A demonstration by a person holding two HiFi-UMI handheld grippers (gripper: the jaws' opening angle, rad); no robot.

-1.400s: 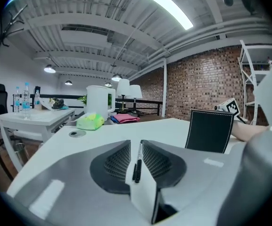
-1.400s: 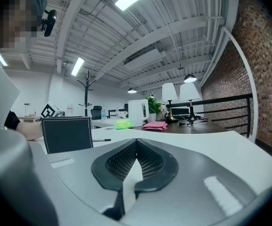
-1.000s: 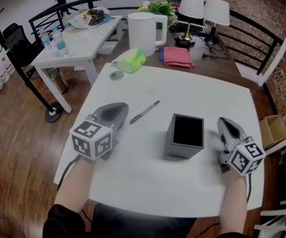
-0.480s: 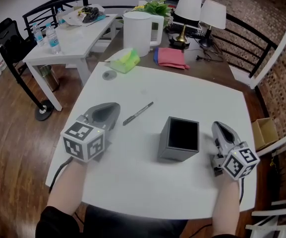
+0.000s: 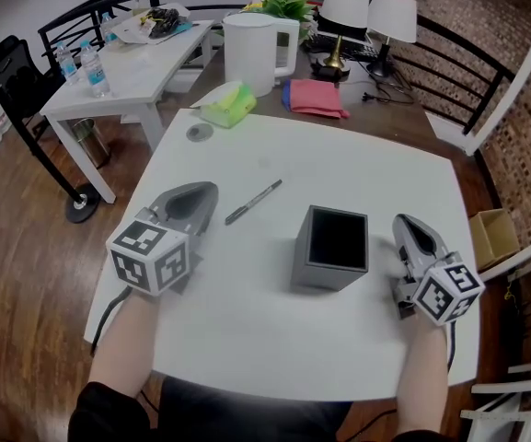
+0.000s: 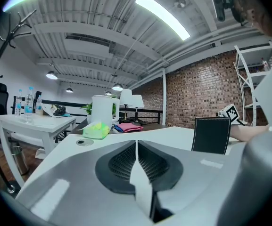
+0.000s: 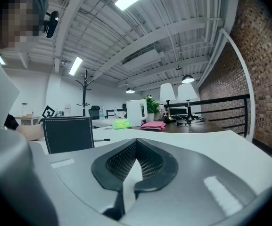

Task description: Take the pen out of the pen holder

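A dark pen [image 5: 253, 202] lies flat on the white table [image 5: 357, 168], outside the holder. The square grey pen holder [image 5: 332, 247] stands upright to its right, and its dark inside shows nothing. My left gripper [image 5: 204, 191] rests on the table just left of the pen, jaws shut on nothing. My right gripper [image 5: 405, 222] rests right of the holder, also shut and empty. In the left gripper view the gripper [image 6: 136, 141] has its pads together, with the holder [image 6: 211, 135] ahead to the right. In the right gripper view the gripper [image 7: 136, 141] has the holder [image 7: 69, 133] and pen [image 7: 103, 139] to its left.
On the brown table behind stand a white kettle [image 5: 249, 53], a green tissue pack [image 5: 228, 104], a pink cloth [image 5: 313, 98] and two lamps [image 5: 348, 3]. A small round disc [image 5: 199, 133] sits near the white table's far left corner. A side table with bottles [image 5: 90, 67] stands far left.
The head view has shifted slightly. Both grippers, the pen and the holder keep their places.
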